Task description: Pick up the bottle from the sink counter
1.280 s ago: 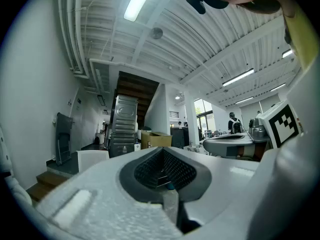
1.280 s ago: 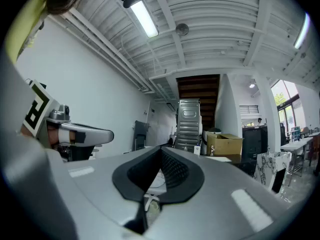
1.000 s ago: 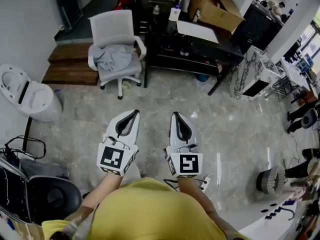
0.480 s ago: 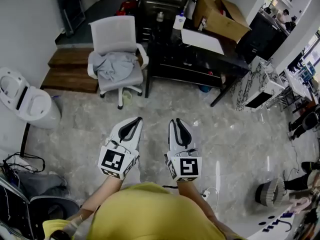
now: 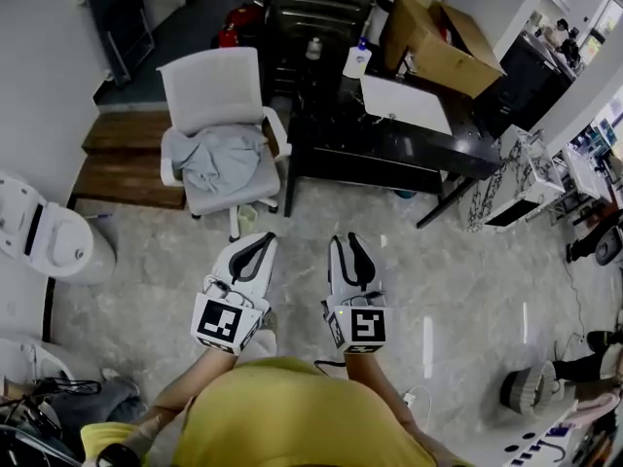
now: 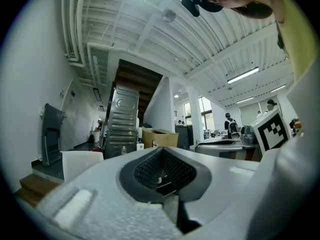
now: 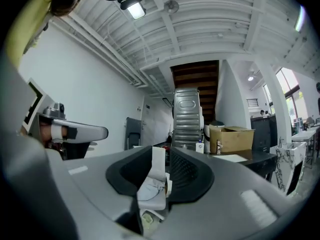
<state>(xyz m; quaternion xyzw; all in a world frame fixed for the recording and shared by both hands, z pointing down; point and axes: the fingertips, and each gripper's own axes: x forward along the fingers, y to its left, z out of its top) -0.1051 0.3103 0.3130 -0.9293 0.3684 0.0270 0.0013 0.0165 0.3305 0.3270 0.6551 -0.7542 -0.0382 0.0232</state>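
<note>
Standing far from target: saw bottle (image 5: 356,61), blue cap, on dark bench (image 5: 409,149) across room, well apart from both tongs. Could not tell whether that was wanted bottle; spotted small bottle (image 5: 313,49) near it, so wrong pick possible. Noted left tongs (image 5: 261,238) pressed together, empty; right tongs (image 5: 348,239) opening, only part spread, nothing between. Risked knocking bottle over if brought in too narrow. Risked snagging chair (image 5: 216,134) just beside bench on approach.
</note>
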